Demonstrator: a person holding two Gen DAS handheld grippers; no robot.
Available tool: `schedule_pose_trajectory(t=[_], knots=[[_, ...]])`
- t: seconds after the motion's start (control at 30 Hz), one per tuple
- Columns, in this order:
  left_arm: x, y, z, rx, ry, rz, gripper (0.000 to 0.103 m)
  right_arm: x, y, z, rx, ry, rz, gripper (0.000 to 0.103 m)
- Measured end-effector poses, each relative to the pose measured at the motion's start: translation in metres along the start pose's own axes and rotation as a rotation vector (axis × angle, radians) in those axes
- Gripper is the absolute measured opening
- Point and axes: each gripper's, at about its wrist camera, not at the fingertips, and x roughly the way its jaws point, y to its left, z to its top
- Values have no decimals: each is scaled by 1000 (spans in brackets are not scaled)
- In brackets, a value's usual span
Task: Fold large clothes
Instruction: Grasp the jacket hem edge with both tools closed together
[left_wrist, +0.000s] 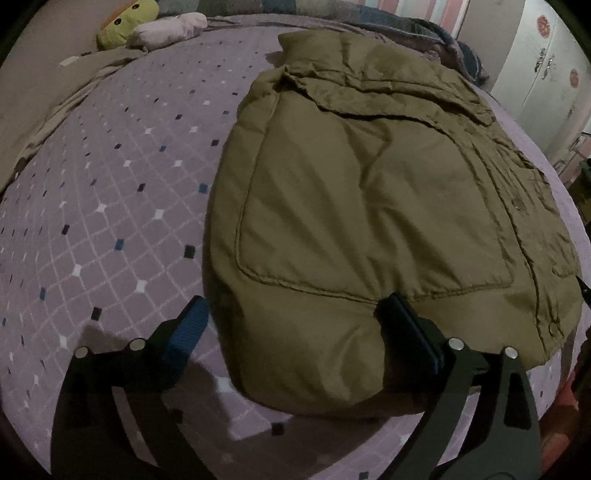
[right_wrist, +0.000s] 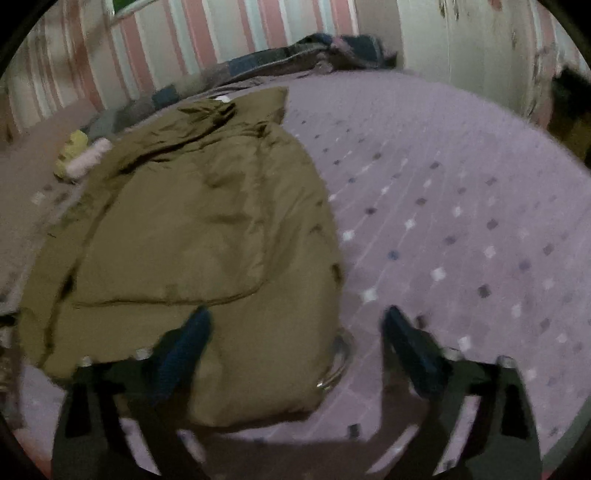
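Left wrist view shows my left gripper (left_wrist: 291, 317) spread wide over the near left corner of the olive padded jacket (left_wrist: 369, 192), which lies flat on the purple checked bedspread (left_wrist: 110, 206). One finger hangs over bare bedspread just left of the jacket's folded edge, and the other sits on top of the hem band, denting the padding; nothing is pinched between them. On the right wrist view, blurred by motion, my right gripper (right_wrist: 295, 332) is also parted, straddling the jacket's near right corner (right_wrist: 295, 369): the left finger is over the hem fabric, the right finger over bedspread just beyond the edge, with a metal ring (right_wrist: 338, 365) at that corner lying between them. I cannot see either pad pressing cloth into a grip. The jacket stretches away from both sets of fingers, its collar at the far end, sides apparently already turned in, so I judge I am at the start of the lengthwise fold, about to take the hem. Next I need each gripper to slide a finger under the thick hem corner, close firmly on all layers, then lift both corners together and carry them toward the collar evenly, so the bulky padding does not slip.
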Motion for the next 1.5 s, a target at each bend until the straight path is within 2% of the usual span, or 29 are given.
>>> schedule_pose_trajectory(t=[0.03,0.1,0.17,0.37,0.4,0.47,0.53,0.67,0.87,1.03,1.1,1.2,1.3,1.5], knots=[[0,0,0,3,5,-1,96,1,0,-1,8,9,31,71],[0,0,0,9,5,-17,93,2,4,-2,-3,14,51,65],[-2,-4,-2,25,-6,-50,77,5,8,-3,-7,18,49,63],[-8,-20,-5,59,-29,-13,57,20,15,2,43,37,47,66],[-9,-19,-4,57,-28,-13,53,21,16,4,40,38,40,61],[-16,-24,-2,72,-38,5,38,19,21,6,14,40,48,49],[-23,-32,-2,101,-53,37,30,14,21,8,-5,41,54,35],[-38,-35,-7,75,-81,57,21,5,29,12,-42,33,43,23],[-81,-38,-29,-29,-149,-13,19,-31,25,21,-122,-22,26,19],[-117,-56,-63,-29,-184,-37,19,-70,6,30,-149,-80,23,19],[-125,-57,-62,-35,-189,-49,19,-80,1,33,-175,-90,1,19],[-125,-60,-44,-20,-196,-25,19,-72,3,42,-202,-78,-9,19],[-137,-65,-13,-9,-239,-20,19,-66,7,61,-180,-89,17,19],[-163,-77,46,26,-330,-21,21,-68,24,123,-150,-160,56,19]])
